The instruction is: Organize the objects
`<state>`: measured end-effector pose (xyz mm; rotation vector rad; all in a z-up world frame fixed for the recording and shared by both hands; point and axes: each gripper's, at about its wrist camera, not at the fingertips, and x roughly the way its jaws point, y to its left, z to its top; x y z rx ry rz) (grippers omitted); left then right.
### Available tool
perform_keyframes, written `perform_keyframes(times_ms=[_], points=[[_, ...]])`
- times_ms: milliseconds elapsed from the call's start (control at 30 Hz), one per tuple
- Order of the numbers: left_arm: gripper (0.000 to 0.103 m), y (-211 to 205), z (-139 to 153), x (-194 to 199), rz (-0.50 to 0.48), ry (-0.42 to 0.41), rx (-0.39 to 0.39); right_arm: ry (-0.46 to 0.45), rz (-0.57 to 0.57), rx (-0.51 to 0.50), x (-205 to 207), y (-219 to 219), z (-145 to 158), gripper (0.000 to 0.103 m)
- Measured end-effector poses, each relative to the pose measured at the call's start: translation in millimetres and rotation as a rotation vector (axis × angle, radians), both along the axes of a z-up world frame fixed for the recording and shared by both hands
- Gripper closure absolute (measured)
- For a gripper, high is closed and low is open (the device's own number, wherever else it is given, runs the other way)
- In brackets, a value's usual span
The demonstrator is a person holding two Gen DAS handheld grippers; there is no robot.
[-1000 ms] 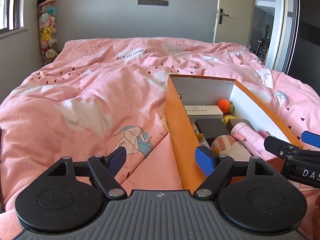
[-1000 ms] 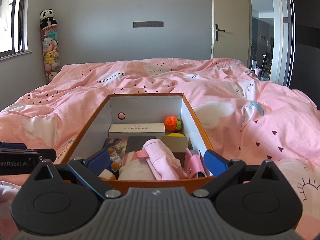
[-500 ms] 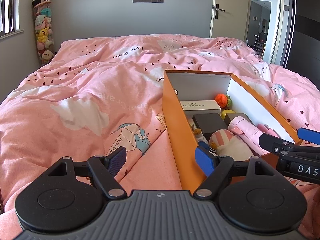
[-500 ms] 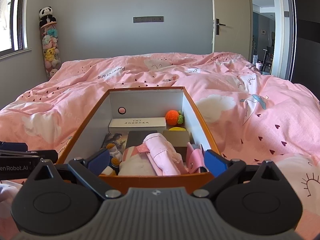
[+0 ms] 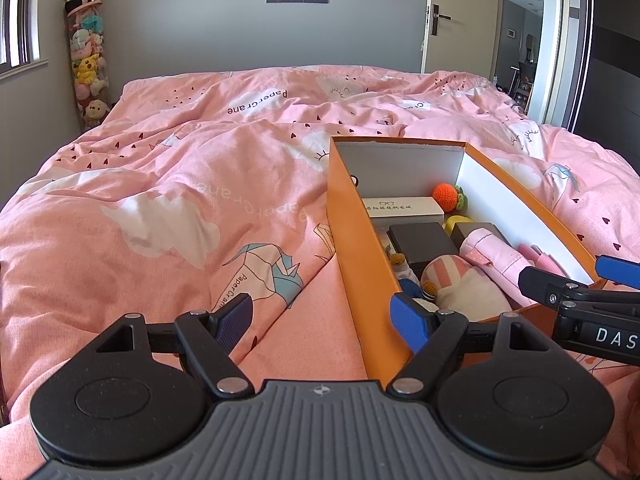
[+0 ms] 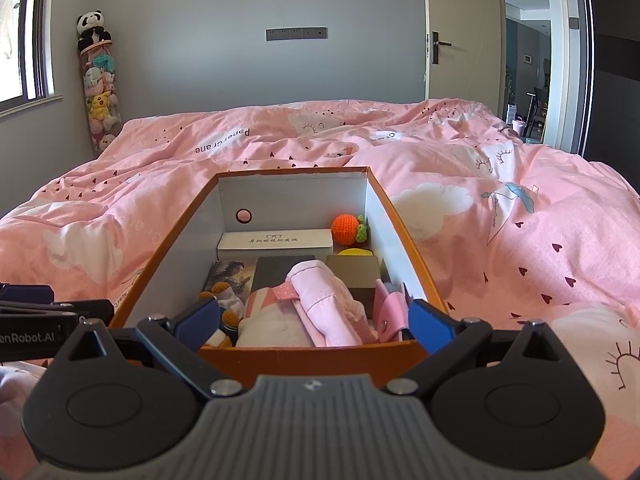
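An orange cardboard box (image 6: pixel 172 240) with white inner walls lies on the pink bed; it also shows in the left wrist view (image 5: pixel 352 240). Inside are a white glasses case (image 6: pixel 276 239), an orange crochet ball (image 6: pixel 346 229), a black box (image 6: pixel 276 270), a rolled pink cloth (image 6: pixel 320 300), a plush toy (image 6: pixel 272 324) and a small pink pouch (image 6: pixel 386 312). My right gripper (image 6: pixel 316 320) is open and empty at the box's near end. My left gripper (image 5: pixel 324 316) is open and empty, straddling the box's left wall near its front corner.
The pink duvet (image 5: pixel 180 200) covers the whole bed around the box. A tall tube of plush toys with a panda on top (image 5: pixel 86 60) stands in the far left corner. An open door (image 6: pixel 460 48) is at the far right.
Both grippers have drawn back and risen slightly, so the box looks a little farther away. Both stay open; nothing in the box has moved.
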<state>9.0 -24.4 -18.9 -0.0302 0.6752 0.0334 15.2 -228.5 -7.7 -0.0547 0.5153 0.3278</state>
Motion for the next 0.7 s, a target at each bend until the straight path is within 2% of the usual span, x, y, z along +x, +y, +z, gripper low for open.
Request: perform_keyframes(times_ms=[700], points=[[0.011, 1.8, -0.3, 0.5, 0.001, 0.004, 0.001, 0.004, 0.008, -0.004, -0.3, 1.9, -0.7, 0.003]])
